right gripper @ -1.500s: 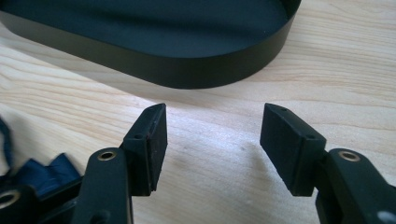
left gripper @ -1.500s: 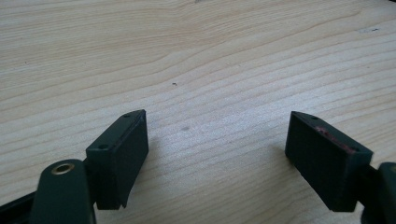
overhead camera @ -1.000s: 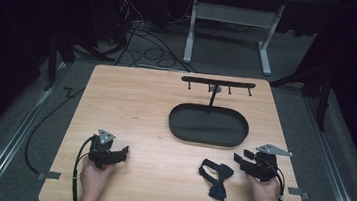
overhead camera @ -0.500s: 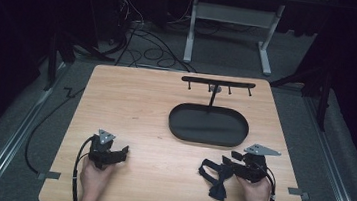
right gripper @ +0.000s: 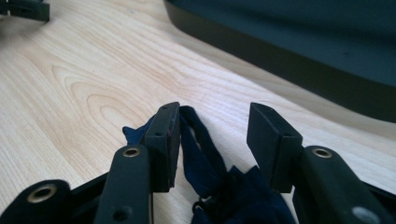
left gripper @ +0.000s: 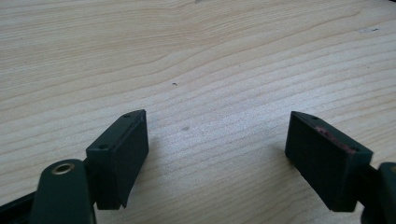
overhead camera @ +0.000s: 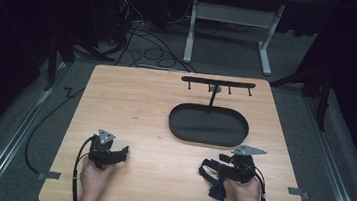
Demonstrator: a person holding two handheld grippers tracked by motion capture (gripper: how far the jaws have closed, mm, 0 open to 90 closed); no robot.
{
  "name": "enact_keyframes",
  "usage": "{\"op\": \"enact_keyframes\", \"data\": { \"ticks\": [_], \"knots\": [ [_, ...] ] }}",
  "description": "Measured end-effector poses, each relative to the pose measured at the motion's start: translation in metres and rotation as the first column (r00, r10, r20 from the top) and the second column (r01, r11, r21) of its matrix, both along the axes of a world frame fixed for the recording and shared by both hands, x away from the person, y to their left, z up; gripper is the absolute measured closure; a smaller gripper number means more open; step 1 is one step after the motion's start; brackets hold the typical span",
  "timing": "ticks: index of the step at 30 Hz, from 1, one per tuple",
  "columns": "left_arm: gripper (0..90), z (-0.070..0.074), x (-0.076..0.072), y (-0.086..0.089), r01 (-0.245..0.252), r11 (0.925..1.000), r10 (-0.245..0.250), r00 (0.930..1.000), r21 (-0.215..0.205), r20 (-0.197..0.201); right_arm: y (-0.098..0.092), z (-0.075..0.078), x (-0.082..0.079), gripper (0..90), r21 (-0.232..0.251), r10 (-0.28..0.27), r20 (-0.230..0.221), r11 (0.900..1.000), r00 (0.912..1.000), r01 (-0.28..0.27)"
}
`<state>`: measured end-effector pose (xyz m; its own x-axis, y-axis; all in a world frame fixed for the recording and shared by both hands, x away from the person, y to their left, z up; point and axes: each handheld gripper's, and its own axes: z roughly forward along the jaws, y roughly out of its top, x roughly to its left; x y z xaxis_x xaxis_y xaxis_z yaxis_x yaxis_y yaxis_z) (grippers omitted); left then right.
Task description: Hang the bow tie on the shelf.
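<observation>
**Right claw straddling the bow tie, grip not made yet**

Status: you're at the pick-up stage, nothing lifted. The dark bow tie (overhead camera: 214,180) lies flat on the table (overhead camera: 145,107), front right, just short of the black oval tray (overhead camera: 208,126) with the hook rack (overhead camera: 218,82) standing behind it. My guess is the tie ends up on that stand or in the tray; either way all of that is left to do.

Right claw (overhead camera: 208,166): low on the table, pointing left across it. Its jaws have just been closing, with the tie's strap between them. In the right gripper view the navy fabric (right gripper: 201,158) loops up beside the left finger (right gripper: 163,144) and touches it, while a clear gap remains to the right finger (right gripper: 271,144). So part-spread, around the cloth, not pinching it yet. The bulk of the tie bunches under the claw body, close to the camera.

Left claw (overhead camera: 119,153): parked front left, well apart from the tie, jaws spread wide over bare wood in the left gripper view, holding nothing.

Left to do: finish the squeeze on the strap, confirm you've got fabric and not just the edge of the loop, then lift. The strap is thin and floppy, so it may slip out sideways if you close off-centre.
</observation>
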<state>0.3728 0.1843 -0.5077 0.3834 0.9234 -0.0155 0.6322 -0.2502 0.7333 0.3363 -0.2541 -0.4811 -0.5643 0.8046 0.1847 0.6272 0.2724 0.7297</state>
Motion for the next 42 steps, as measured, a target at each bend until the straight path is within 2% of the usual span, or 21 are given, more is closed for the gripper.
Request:
{"op": "enact_keyframes", "data": {
  "ticks": [11, 15, 23, 28, 42],
  "knots": [
    [21.8, 0.000, 0.000, 0.000, 0.000, 1.0000, 0.000, 1.0000, 0.001, 0.000, 0.008, -0.010, 0.006, 60.5, -0.017, 0.029, -0.041, 0.999, 0.9987, -0.029],
    [21.8, 0.000, 0.000, 0.000, 0.000, 1.0000, 0.000, 1.0000, 0.001, 0.000, 0.009, -0.015, 0.007, 68.4, -0.028, 0.027, -0.052, 0.999, 0.9983, -0.028],
    [21.8, 0.000, 0.000, 0.000, 0.000, 1.0000, 0.000, 1.0000, 0.000, 0.000, 0.010, -0.017, 0.004, 85.4, -0.055, 0.048, -0.029, 0.997, 0.9984, -0.050],
    [21.8, 0.000, 0.000, 0.000, 0.000, 1.0000, 0.000, 1.0000, 0.000, 0.000, 0.008, -0.015, 0.003, 89.7, -0.051, 0.057, -0.014, 0.997, 0.9983, -0.058],
    [21.8, 0.000, 0.000, 0.000, 0.000, 1.0000, 0.000, 1.0000, 0.000, 0.000, 0.000, 0.006, -0.006, 90.0, -0.022, 0.046, 0.059, 0.999, 0.9972, -0.045]
  ]
}}
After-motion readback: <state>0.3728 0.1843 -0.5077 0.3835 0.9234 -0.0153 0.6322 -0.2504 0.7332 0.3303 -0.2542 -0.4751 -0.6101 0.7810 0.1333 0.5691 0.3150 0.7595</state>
